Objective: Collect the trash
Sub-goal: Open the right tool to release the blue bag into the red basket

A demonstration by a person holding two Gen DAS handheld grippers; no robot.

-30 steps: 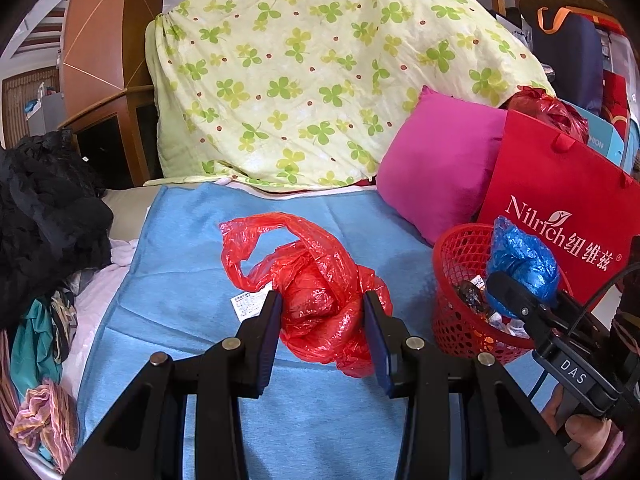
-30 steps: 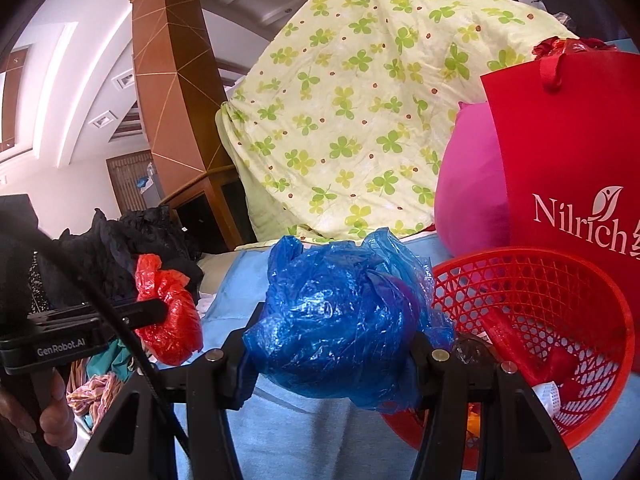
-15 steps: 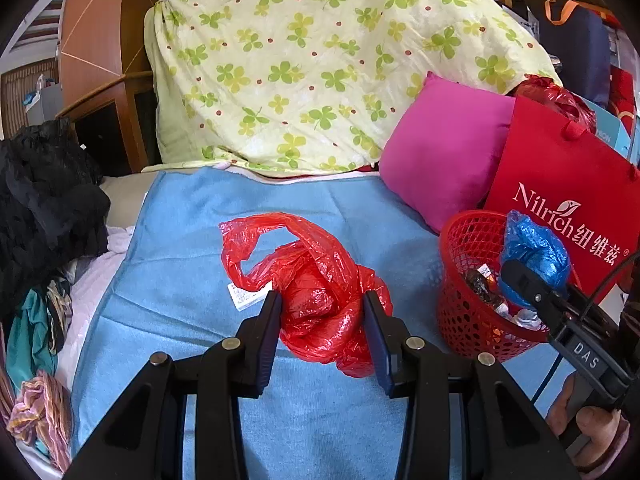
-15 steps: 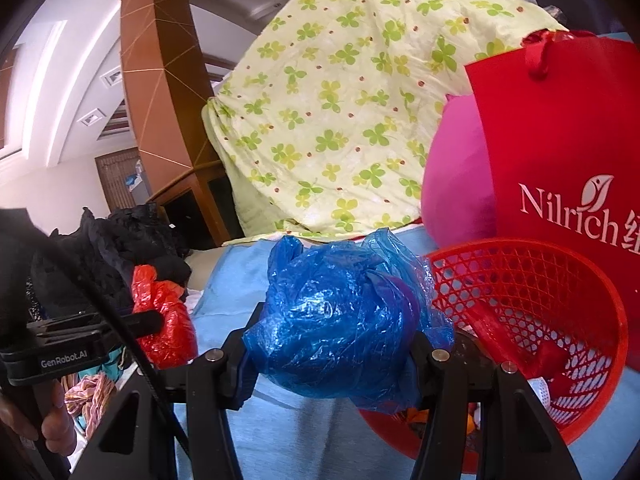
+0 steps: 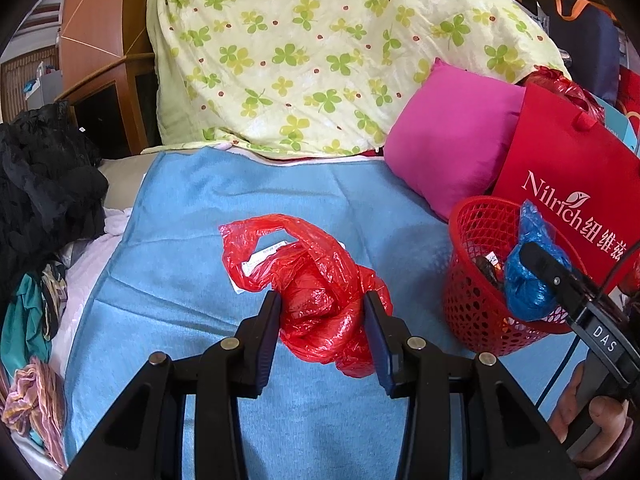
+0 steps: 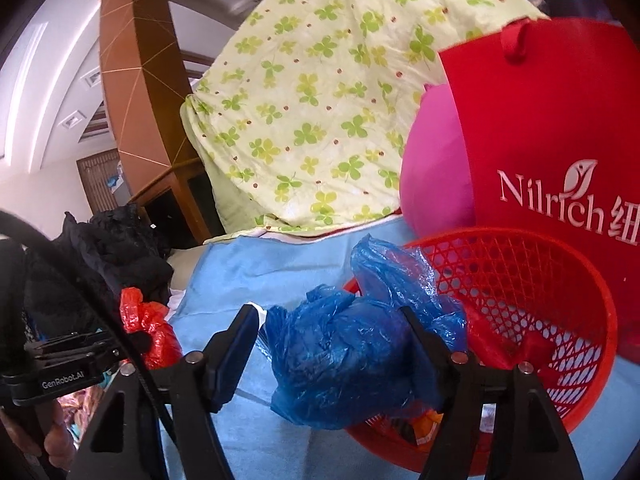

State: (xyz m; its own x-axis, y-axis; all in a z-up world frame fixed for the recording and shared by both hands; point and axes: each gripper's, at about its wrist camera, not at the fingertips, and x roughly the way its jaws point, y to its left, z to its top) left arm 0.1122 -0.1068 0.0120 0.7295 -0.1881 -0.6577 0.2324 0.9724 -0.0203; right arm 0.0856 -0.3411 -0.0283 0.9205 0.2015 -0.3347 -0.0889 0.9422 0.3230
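Squeezing the red bag (image 5: 320, 300) tight, the left gripper (image 5: 322, 320) sits over the blue blanket (image 5: 200, 248). The right gripper (image 6: 328, 336) (fingers spread wide) frames a blue bag (image 6: 352, 356) at the red basket (image 6: 580, 360) rim.

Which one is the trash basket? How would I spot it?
Find the big red shopping bag with white "Nilrich" letters, right of the pink pillow. Just in front of it on the blue blanket stands the round red basket. Unlike the bag, its walls are plastic mesh full of holes.
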